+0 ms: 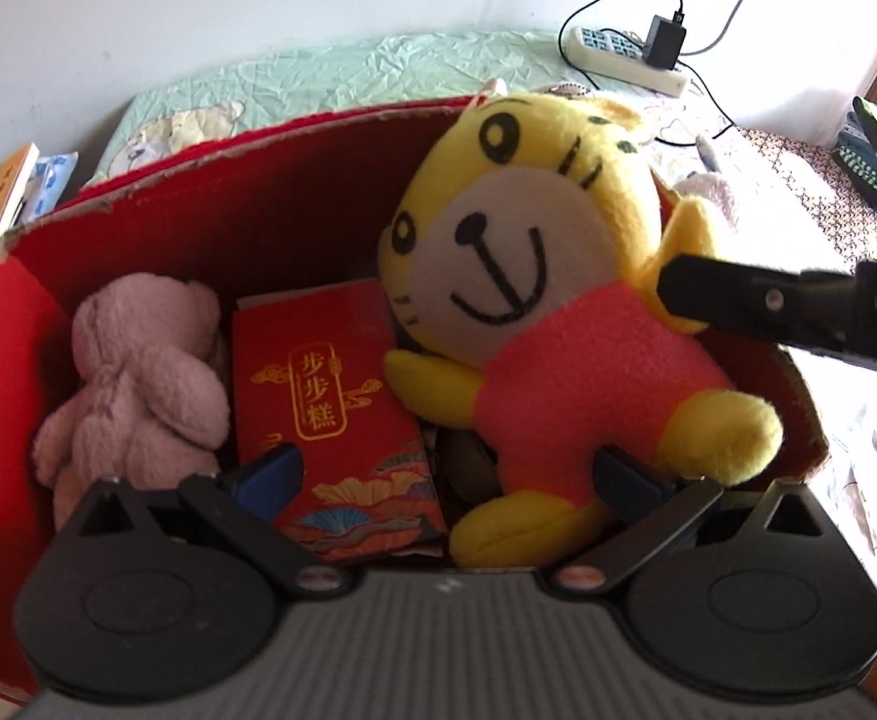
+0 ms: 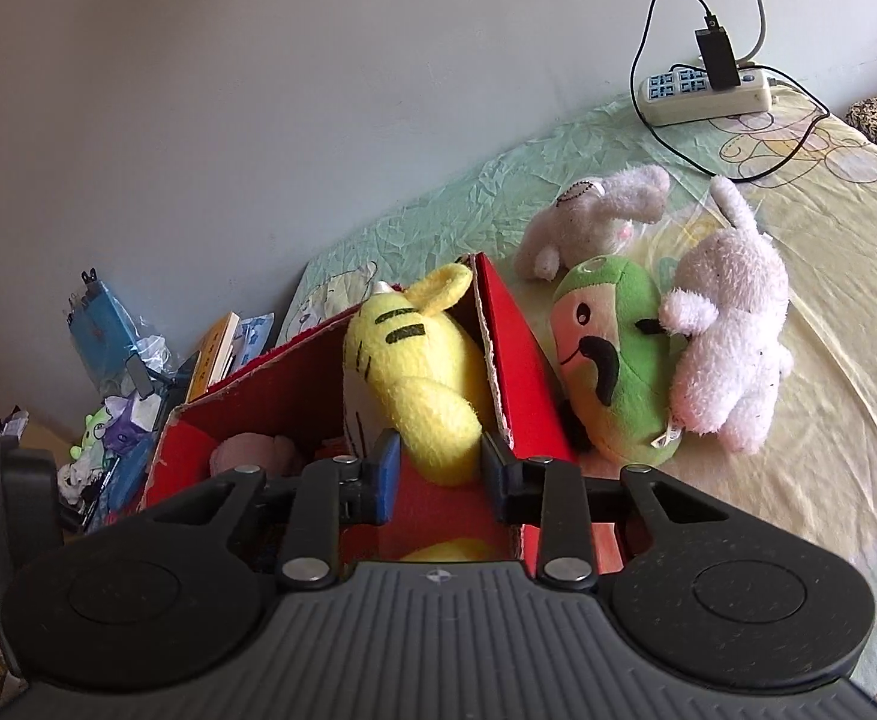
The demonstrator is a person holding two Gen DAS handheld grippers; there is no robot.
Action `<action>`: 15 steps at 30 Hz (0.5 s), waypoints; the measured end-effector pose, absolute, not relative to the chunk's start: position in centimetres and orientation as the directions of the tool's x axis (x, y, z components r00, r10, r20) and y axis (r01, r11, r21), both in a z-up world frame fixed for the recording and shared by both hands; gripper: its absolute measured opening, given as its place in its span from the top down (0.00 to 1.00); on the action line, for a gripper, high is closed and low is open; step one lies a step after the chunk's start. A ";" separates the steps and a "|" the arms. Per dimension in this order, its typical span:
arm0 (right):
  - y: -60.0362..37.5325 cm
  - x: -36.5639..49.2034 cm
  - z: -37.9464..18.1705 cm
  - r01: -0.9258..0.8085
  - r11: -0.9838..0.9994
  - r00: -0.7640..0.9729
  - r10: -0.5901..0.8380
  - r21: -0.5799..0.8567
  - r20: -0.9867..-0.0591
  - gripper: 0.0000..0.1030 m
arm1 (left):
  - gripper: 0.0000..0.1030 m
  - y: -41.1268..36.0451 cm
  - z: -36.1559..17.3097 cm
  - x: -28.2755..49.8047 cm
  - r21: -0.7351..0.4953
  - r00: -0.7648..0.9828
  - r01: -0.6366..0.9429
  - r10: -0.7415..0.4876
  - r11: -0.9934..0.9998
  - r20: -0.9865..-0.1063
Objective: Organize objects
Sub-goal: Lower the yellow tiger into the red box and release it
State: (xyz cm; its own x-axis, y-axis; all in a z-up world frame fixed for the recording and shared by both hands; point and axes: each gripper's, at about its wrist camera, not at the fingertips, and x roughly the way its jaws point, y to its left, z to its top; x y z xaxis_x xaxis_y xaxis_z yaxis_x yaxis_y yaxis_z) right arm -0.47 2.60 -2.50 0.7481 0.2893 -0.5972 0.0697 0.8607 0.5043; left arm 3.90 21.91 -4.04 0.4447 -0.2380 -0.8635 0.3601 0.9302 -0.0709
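Observation:
A yellow tiger plush in a red shirt lies in an open red cardboard box. Beside it in the box are a dusty pink plush and a red printed packet. My left gripper is open and empty over the box, above the packet and the tiger's legs. My right gripper is shut on the tiger plush's arm at the box's right wall; its finger shows in the left wrist view.
On the bed sheet right of the box lie a green plush and two pale pink plushes. A power strip with charger and cables sits near the wall. Books and clutter stand left of the box.

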 end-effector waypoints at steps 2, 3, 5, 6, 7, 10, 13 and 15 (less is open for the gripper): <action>2.5 -0.8 -2.6 0.065 0.861 0.754 0.289 0.504 -0.589 0.74 | 0.00 21.8 -4.1 3.9 -0.071 0.442 0.356 -0.235 0.932 -0.866; 2.4 -0.9 -2.7 0.063 0.860 0.756 0.290 0.506 -0.587 0.75 | 0.00 21.8 -4.1 3.9 -0.072 0.441 0.352 -0.233 0.933 -0.867; 2.2 -1.0 -2.8 0.055 0.857 0.759 0.298 0.513 -0.579 0.76 | 0.00 21.8 -4.2 4.0 -0.073 0.438 0.344 -0.229 0.936 -0.870; 2.1 -1.0 -2.8 0.051 0.856 0.760 0.301 0.515 -0.576 0.76 | 0.00 21.7 -4.2 4.0 -0.072 0.437 0.338 -0.225 0.938 -0.871; 2.1 -1.0 -2.8 0.047 0.857 0.760 0.302 0.513 -0.576 0.76 | 0.00 21.7 -4.2 3.9 -0.071 0.437 0.333 -0.221 0.940 -0.872; 2.4 -1.0 -2.7 0.021 0.873 0.761 0.301 0.487 -0.574 0.76 | 0.00 21.4 -4.2 3.8 -0.058 0.446 0.323 -0.206 0.945 -0.871; 2.2 -1.1 -2.8 0.001 0.874 0.761 0.315 0.486 -0.567 0.76 | 0.00 21.0 -4.1 3.6 -0.048 0.452 0.310 -0.191 0.950 -0.872; 1.9 -1.1 -2.8 -0.010 0.867 0.757 0.332 0.498 -0.563 0.76 | 0.00 20.8 -4.1 3.4 -0.038 0.459 0.300 -0.179 0.953 -0.870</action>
